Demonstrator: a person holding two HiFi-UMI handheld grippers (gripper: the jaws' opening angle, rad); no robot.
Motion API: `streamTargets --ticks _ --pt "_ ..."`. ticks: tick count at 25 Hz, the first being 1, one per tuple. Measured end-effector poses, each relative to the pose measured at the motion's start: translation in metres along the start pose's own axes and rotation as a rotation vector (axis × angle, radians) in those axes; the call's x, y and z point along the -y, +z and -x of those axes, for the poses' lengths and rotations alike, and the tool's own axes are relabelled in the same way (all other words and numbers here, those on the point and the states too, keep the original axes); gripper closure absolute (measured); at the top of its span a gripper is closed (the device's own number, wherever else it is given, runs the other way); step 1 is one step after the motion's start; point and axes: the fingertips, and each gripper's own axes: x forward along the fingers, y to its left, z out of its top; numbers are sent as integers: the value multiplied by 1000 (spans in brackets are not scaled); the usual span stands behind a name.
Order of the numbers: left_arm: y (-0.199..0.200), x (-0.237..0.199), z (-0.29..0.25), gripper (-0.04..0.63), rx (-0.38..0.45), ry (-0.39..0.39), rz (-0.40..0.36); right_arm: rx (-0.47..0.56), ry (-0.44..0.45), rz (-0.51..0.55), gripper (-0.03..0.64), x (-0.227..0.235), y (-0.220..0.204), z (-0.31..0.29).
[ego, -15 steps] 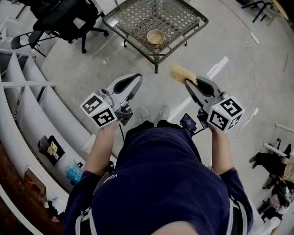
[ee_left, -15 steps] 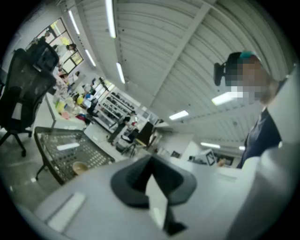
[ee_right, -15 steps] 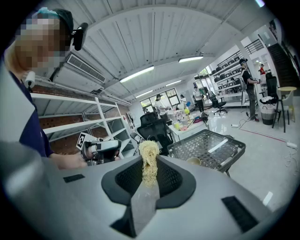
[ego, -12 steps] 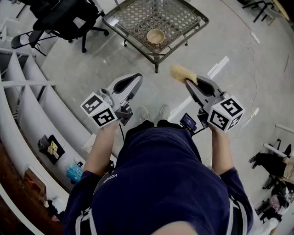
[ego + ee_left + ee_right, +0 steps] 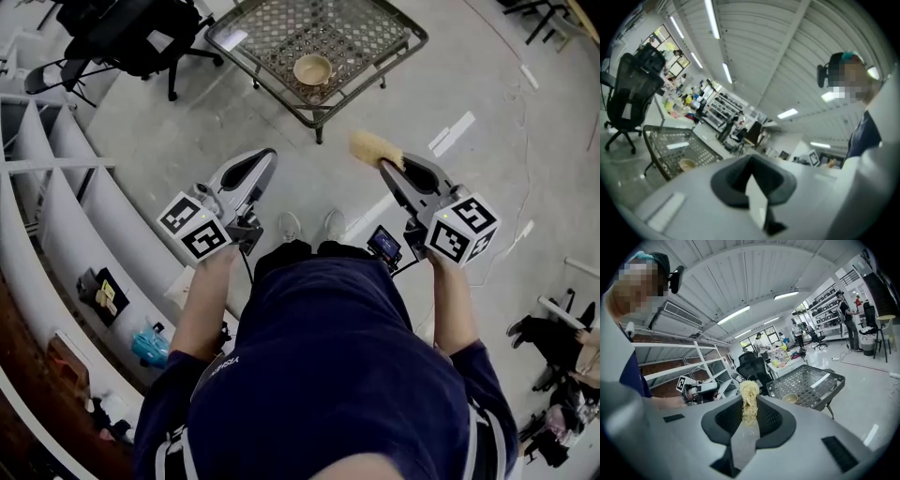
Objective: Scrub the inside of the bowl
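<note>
My right gripper (image 5: 384,165) is clamped on the scrubber (image 5: 372,146), its yellow fibres sticking out past the jaws; my left gripper (image 5: 266,156) has its jaws together with nothing between them; I hold both in the air over the floor; the bowl (image 5: 313,68) sits on the mesh table (image 5: 410,44), well apart from both.

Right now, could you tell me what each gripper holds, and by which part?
The right gripper pinches a pale yellow fibrous scrubber by one end; the left gripper is shut on nothing.
</note>
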Motion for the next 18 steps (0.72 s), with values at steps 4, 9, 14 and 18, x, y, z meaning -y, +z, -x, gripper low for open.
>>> streamTargets --ticks 4,9,14,18 --pt "-10 -5 -10 591 16 31 43 -1 8 -20 554 21 2 6" --pt "-10 -8 -13 591 31 47 52 -7 29 -18 554 27 9 1" --pt "-1 -12 -19 591 38 45 35 -3 41 -11 554 31 14 -6" --pt "3 -26 -32 591 21 42 25 -15 41 -21 554 43 20 -21"
